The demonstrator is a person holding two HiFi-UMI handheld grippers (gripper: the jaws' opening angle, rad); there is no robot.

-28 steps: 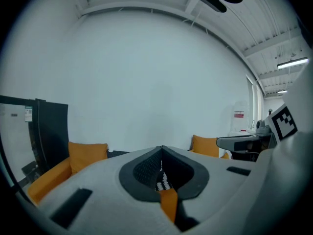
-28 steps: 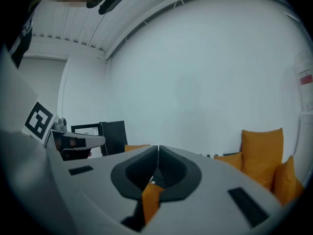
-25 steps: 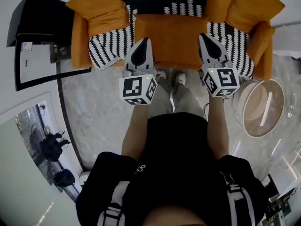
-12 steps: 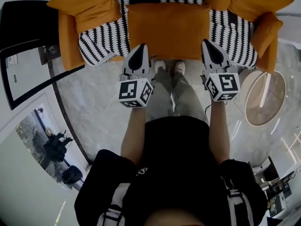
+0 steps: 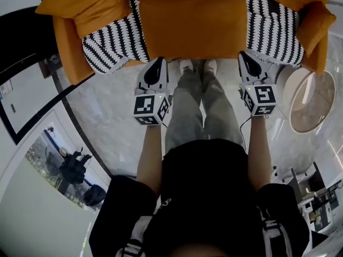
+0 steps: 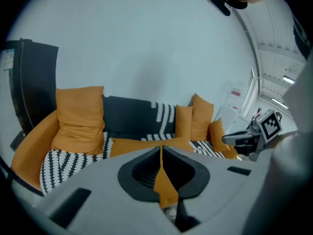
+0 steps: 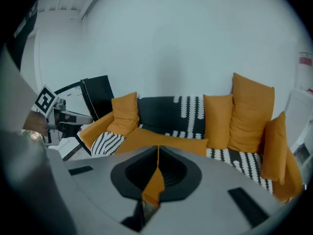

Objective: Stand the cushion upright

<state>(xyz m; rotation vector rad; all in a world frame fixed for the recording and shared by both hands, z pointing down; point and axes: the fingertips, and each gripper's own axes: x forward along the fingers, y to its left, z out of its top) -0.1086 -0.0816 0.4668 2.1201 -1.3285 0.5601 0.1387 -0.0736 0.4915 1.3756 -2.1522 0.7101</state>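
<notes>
Status: the task is not yet begun, as far as the views show. The cushion (image 5: 190, 23) lies flat on the seat of the sofa (image 5: 68, 50), at its middle. Its long side runs along the front edge, over the black-and-white striped cover (image 5: 110, 44). No edge is raised.

Left hand-held gripper (image 5: 159, 62): jaws closed tip to tip, nothing between them, just at the cushion's front left corner. Right hand-held gripper (image 5: 246, 55): likewise closed and empty, at the front right corner. (Contact with the cushion's edge cannot be settled from the head view; both gripper views show the cushion lying beyond the tips.)

Left to do, by my judgement: all of it. Take or push the front edge, tip the cushion up, and lean it against the dark backrest (image 6: 129, 115).

Cushion: large, rectangular, plain orange and plump, with soft rounded edges. It is wider than the upright side cushion (image 6: 78, 116). It is probably floppy and may slump unless propped.
</notes>
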